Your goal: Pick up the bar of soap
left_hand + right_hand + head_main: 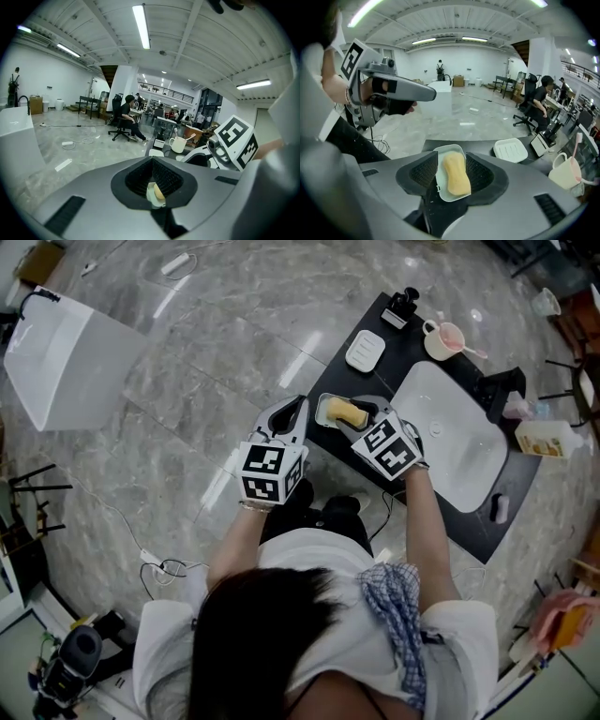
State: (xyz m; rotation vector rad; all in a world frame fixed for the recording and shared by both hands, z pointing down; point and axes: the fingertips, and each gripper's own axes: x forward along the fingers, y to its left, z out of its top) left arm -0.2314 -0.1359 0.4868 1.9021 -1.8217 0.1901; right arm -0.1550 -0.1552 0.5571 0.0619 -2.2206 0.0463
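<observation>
we saw the right gripper (451,163) with its jaws apart on either side of the bar of soap (456,176), not touching it, at lower centre; the soap lay in a white dish (449,150). the left gripper (153,161) had its jaws together, empty; only a sliver of soap showed beyond them.

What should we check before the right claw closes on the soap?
1. Right claw open: ok, jaws stand apart.
2. Soap bar lined up between its pads: ok, neither pad touches it.
3. Pads clear of the soap dish: cannot tell, its rim lines up with one pad.
4. Left claw out of the way: ok, shut, beside the dish.
5. Second white dish clear: ok, it sits apart.
</observation>
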